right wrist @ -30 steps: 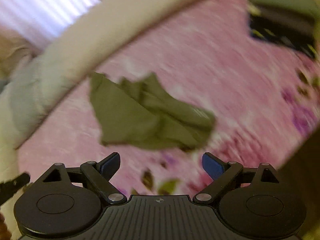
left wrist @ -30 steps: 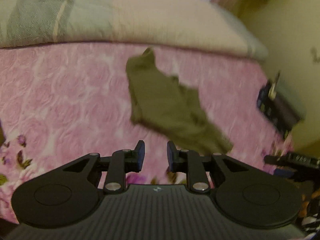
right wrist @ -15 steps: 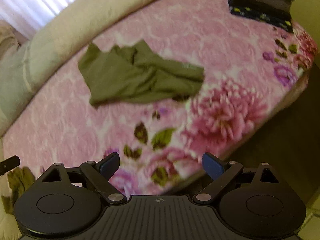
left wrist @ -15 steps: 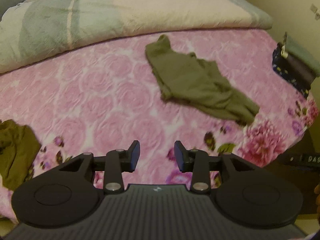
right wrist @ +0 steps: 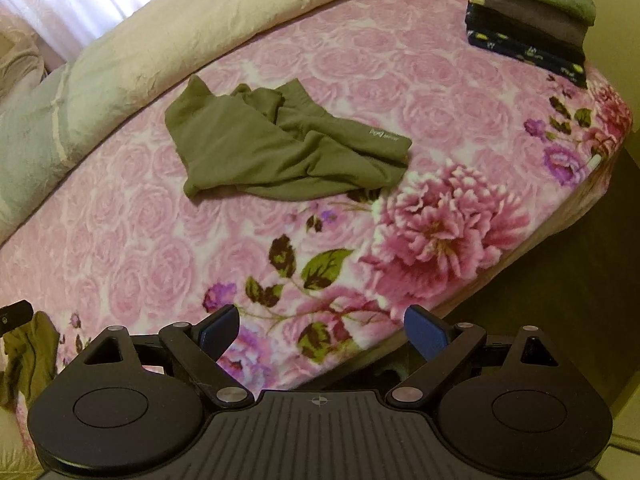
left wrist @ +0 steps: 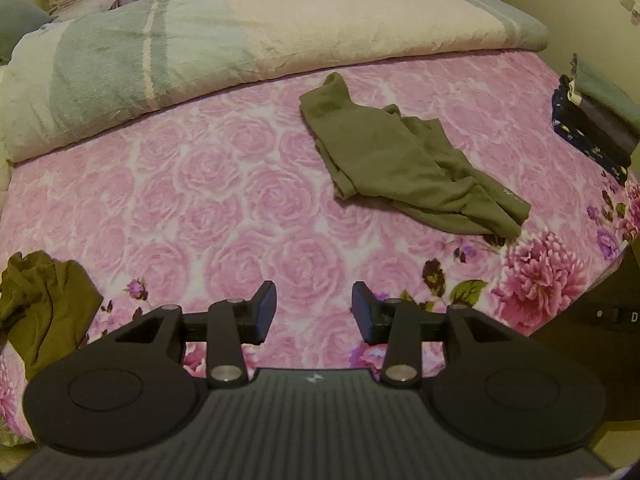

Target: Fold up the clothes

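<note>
From the left wrist view, the left gripper [left wrist: 313, 310] hangs over the near edge of a bed with a pink flowery blanket [left wrist: 208, 184]. Its two black fingers are spreading apart right now, and nothing is between them but the blanket far below. An olive green shirt [left wrist: 400, 160] lies crumpled on the blanket, far from the gripper and off to the right. A second bunch of olive green cloth [left wrist: 40, 304] sits at the near left edge of the bed. A big rolled quilt [left wrist: 240, 36], green and cream, runs along the far side. A small stack of folded clothes [left wrist: 592, 128] sits at the far right. From the right wrist view, the right gripper [right wrist: 321, 330] has blue pads, and they stand wide apart with nothing in them. It hangs over the near edge of the bed, above the big pink flowers. The olive green shirt [right wrist: 280, 140] lies flat but messy, far from the gripper and a bit to the left. The stack of folded clothes [right wrist: 528, 24] sits at the far right corner. The other olive cloth [right wrist: 28, 352] peeks in at the near left, just below a bit of the left gripper.
</note>
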Tool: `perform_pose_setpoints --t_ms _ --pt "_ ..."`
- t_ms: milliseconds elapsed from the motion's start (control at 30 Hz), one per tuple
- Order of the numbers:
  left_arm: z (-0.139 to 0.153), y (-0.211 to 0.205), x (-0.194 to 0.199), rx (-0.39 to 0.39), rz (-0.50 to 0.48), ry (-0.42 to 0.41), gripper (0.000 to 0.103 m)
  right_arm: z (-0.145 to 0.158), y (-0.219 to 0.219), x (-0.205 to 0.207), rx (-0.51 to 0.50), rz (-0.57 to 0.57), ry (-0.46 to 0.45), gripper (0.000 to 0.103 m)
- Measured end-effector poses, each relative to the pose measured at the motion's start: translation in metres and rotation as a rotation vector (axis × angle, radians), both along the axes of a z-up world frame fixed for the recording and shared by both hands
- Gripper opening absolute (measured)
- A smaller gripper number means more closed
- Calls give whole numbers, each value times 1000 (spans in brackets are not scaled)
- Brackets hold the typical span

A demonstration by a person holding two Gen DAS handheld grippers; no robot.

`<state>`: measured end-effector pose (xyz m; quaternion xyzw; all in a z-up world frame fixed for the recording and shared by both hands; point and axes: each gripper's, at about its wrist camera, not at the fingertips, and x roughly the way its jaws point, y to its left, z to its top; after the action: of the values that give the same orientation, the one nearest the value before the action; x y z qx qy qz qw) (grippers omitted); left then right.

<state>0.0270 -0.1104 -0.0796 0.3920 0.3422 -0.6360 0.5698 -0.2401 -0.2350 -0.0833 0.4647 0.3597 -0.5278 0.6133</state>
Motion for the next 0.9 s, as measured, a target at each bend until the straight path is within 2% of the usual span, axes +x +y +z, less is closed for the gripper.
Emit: perform_pose_setpoints --t_ms 200,367,700,800,900 --pt "-2 -18 -30 1 -23 -10 37 -6 -19 -28 13 -41 -14 92" --pt "-8 -45 -64 10 14 -24 37 -14 -55 -53 16 -25 -29 92" --pt "-24 -108 -168 60 141 -24 37 -33 -174 -132 44 65 -31 92" --pt "-24 -112 -192 82 197 -4 37 -42 -204 -149 82 117 -27 92" --pt "-26 -108 -205 111 240 -27 38 -55 -222 -153 124 193 -26 92"
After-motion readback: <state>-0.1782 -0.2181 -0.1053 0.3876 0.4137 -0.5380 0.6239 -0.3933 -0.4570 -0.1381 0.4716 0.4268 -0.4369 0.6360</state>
